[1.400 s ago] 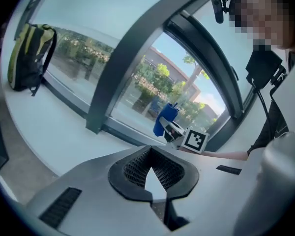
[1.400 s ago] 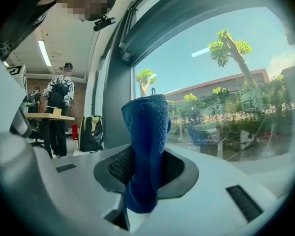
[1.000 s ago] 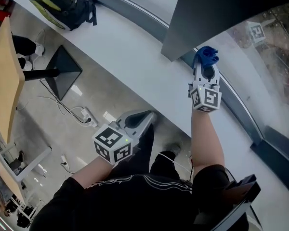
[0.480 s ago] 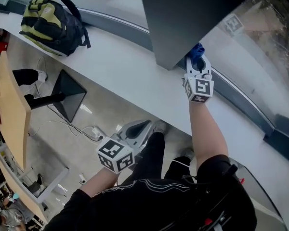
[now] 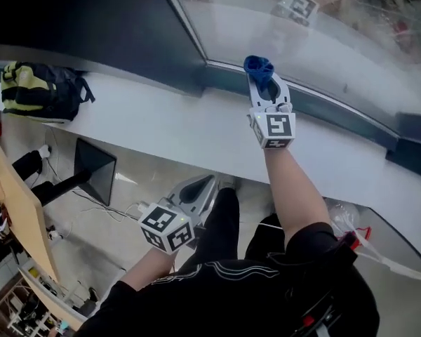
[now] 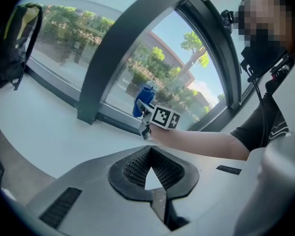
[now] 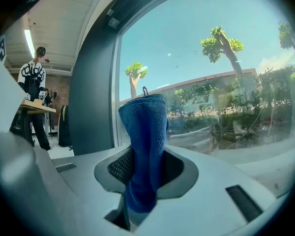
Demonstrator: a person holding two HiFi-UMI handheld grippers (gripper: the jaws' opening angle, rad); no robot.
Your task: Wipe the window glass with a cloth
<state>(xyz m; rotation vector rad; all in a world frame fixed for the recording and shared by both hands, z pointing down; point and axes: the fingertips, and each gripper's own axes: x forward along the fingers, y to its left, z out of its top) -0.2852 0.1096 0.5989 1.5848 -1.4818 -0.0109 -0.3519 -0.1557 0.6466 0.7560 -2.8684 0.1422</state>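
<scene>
Change: against a second ago, the right gripper (image 5: 261, 84) has left the foot of the dark window pillar (image 5: 91, 20). It now points at the lower edge of the window glass (image 5: 351, 41), above the far edge of the window sill (image 5: 196, 128). The head view has also swung up, so far more pane shows.
Meaning for the task: my judgement is that the reach is nearly done and wiping has not begun, as the glass looks hazy along its lower part.
Cloth: the blue cloth (image 7: 145, 146) is clamped between the right gripper's jaws. It stands up past the tips, close to the glass just above the frame.
Left gripper: the left gripper (image 6: 152, 178) has its jaws closed with nothing between them. It hangs low over the floor, off the near edge of the sill.
Right gripper view only: it shows the cloth's fold, its small hanging loop, and a person standing at a desk (image 7: 34, 92) back in the room.
Left gripper view only: it gives a side look at cloth against pane, though I cannot tell whether they touch.
Head view only: it shows both grippers together, with a backpack (image 5: 38, 93) at the sill's left end.
</scene>
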